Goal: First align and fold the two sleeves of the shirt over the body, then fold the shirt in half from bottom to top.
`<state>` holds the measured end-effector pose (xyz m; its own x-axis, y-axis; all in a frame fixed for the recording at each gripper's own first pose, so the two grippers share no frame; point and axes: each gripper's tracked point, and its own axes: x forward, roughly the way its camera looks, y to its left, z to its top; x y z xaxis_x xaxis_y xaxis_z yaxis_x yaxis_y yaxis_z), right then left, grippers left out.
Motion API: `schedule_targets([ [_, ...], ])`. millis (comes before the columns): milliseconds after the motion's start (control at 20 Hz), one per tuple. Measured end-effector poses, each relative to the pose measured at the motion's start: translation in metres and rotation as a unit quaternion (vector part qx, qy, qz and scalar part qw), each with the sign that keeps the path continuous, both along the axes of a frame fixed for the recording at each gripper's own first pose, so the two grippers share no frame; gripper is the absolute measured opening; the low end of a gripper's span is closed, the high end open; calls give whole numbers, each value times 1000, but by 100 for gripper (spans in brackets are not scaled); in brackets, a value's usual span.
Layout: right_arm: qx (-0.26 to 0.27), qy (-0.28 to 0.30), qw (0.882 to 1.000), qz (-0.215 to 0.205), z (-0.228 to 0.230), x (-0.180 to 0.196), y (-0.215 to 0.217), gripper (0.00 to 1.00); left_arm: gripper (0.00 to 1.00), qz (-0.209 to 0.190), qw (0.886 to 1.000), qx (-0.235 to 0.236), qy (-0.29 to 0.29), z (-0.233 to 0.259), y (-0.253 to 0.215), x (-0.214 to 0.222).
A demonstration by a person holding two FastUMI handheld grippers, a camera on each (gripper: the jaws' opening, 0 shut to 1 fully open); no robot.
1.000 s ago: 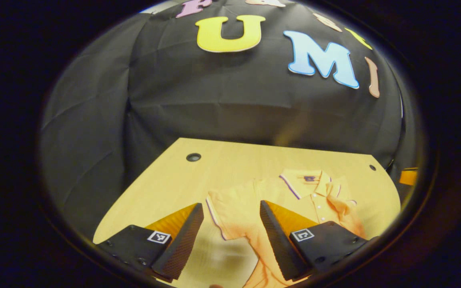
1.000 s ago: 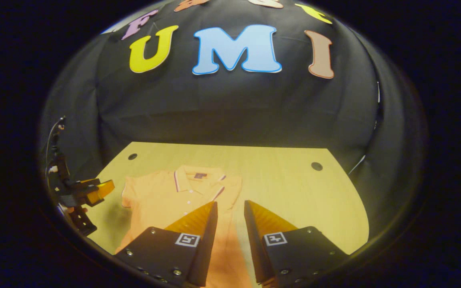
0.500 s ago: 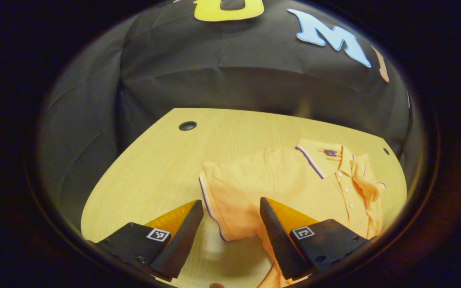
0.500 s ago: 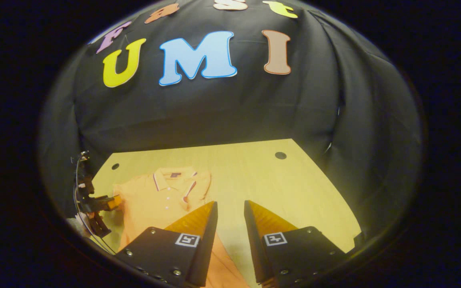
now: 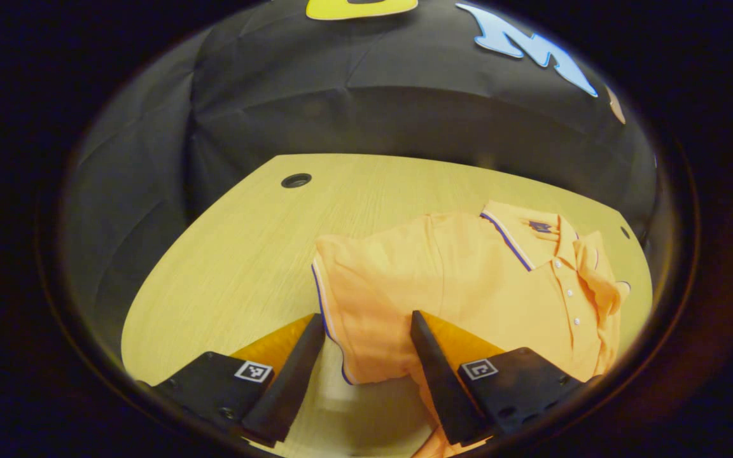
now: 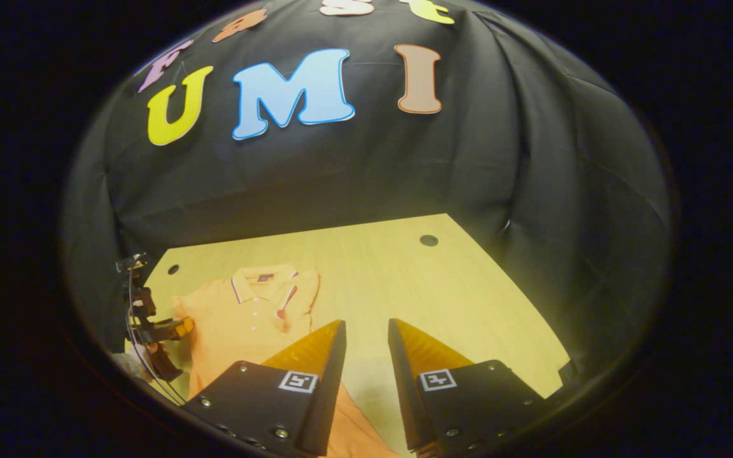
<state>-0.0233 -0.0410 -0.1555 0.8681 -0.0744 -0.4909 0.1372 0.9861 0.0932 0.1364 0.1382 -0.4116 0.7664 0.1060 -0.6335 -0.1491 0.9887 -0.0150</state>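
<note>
Left gripper (image 5: 366, 331) spread, unloaded | shirt (image 5: 468, 286) sleeve edge between fingers | right gripper (image 6: 366, 331) released, beside shirt

The left gripper (image 5: 366, 331) has closed in on the shirt's (image 5: 468, 286) outspread sleeve (image 5: 360, 305).

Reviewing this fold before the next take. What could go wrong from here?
1. The left gripper is open around the left sleeve; a shallow bite could let the cuff slip out mid-fold.
2. The right sleeve, already folded over the shirt, looks bunched; dragging the cloth may shift it.
3. The right gripper hangs over bare table, pinning nothing.
</note>
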Motion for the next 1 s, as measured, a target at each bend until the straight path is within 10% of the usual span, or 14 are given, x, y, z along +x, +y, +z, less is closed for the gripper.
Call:
schedule_targets([
  [200, -1, 6, 1000, 5, -5, 4, 1, 44, 24, 2, 1000, 5, -4, 1, 4, 2],
  [300, -2, 9, 1000, 9, -7, 7, 2, 43, 11, -2, 1000, 14, 2, 1, 2, 2],
  [1000, 14, 10, 1000, -7, -12, 1, -9, 43, 11, -170, 976, 102, -93, 98, -121, 40],
])
